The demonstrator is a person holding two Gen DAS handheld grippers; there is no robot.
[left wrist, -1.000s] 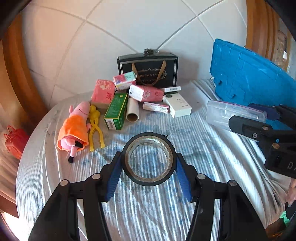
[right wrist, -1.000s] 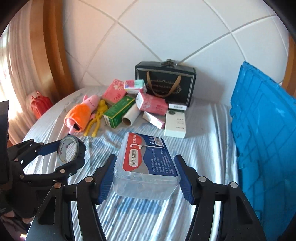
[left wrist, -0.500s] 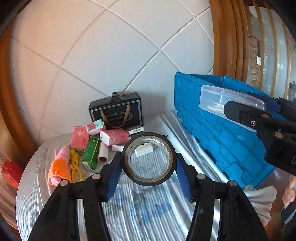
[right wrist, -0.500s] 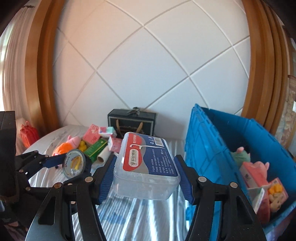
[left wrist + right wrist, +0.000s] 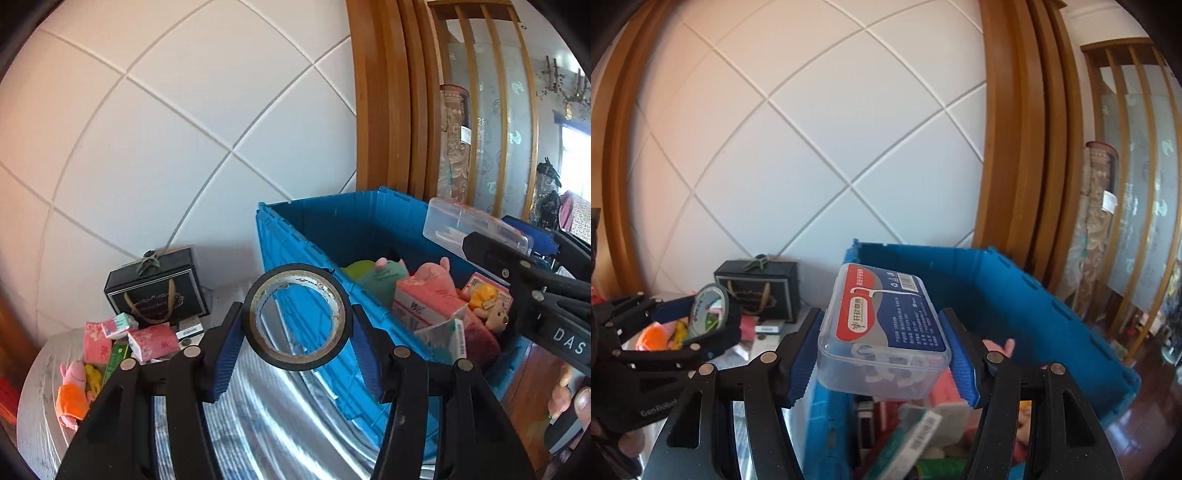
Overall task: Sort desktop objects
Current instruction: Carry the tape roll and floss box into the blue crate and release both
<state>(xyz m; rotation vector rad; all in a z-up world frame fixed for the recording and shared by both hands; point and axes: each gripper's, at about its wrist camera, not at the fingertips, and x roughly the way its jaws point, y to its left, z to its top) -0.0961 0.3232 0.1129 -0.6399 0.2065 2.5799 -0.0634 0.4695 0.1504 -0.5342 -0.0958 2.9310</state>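
My left tool (image 5: 297, 325) grips a black ring-shaped roll of tape (image 5: 298, 316) between its blue pads, held above the cloth-covered desk (image 5: 258, 417) beside the open blue plastic crate (image 5: 314, 254). My right tool (image 5: 882, 345) clamps a clear rectangular plastic box with a red and blue label (image 5: 882, 325) over the crate's near rim. Soft toys and cartons inside the crate are partly hidden behind my tools. On the desk, small pink and green boxes (image 5: 147, 341) lie heaped, their print unreadable, before a black gift box (image 5: 157, 291).

"das" on the right gripper (image 5: 532, 251), "genrobot" on the left gripper (image 5: 713, 325).
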